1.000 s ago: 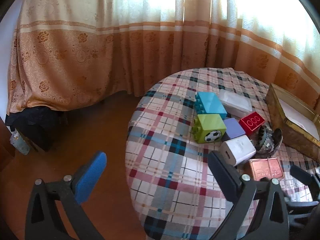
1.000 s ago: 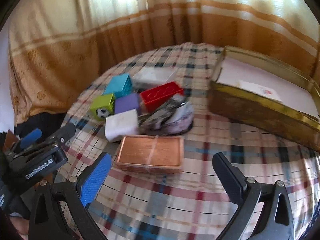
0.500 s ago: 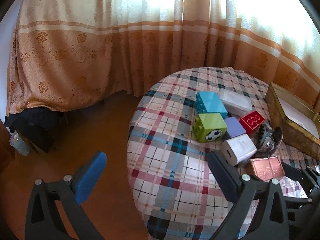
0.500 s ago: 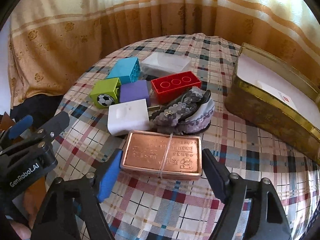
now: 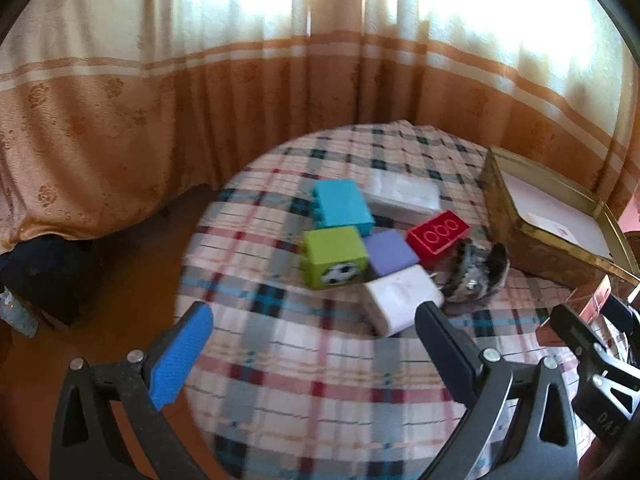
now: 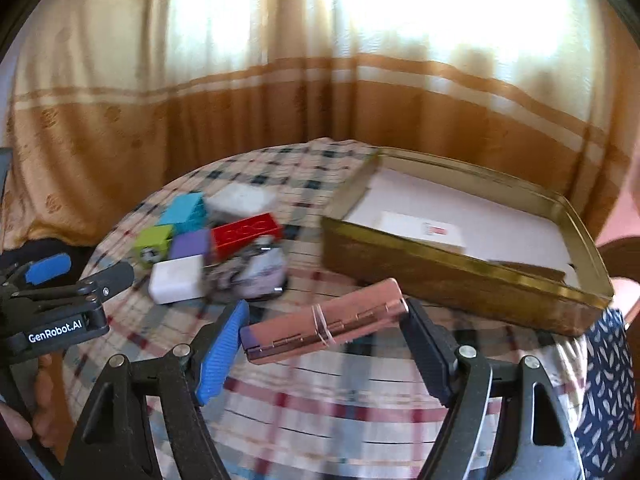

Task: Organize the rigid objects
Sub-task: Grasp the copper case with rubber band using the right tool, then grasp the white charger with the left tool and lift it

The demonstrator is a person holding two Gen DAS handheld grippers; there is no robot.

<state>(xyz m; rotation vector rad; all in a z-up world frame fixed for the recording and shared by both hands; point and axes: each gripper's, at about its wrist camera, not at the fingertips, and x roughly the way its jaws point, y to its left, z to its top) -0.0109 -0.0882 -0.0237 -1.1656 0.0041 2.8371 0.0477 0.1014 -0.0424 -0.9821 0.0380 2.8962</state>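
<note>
My right gripper [image 6: 324, 344] is shut on a flat copper-coloured tin case [image 6: 324, 320] and holds it lifted above the plaid table, left of the open gold tin box [image 6: 460, 276]. The case also shows at the right edge of the left wrist view [image 5: 588, 304]. On the table lie a blue block [image 5: 344, 208], a green football block [image 5: 334, 256], a purple block [image 5: 390, 252], a red brick [image 5: 438, 230], a white charger [image 5: 402, 300], a white box [image 5: 404, 196] and a hair clip [image 5: 478, 276]. My left gripper [image 5: 312, 352] is open and empty over the table's near left part.
The round table [image 5: 288, 352] has a plaid cloth and drops off to a wooden floor at the left. Orange curtains [image 5: 240, 92] hang behind. The gold tin box [image 5: 552, 232] holds a white sheet and a card.
My right gripper closed on the copper case and lifted it off the table, tilting it. The left gripper moved slightly toward the table and stayed open.
</note>
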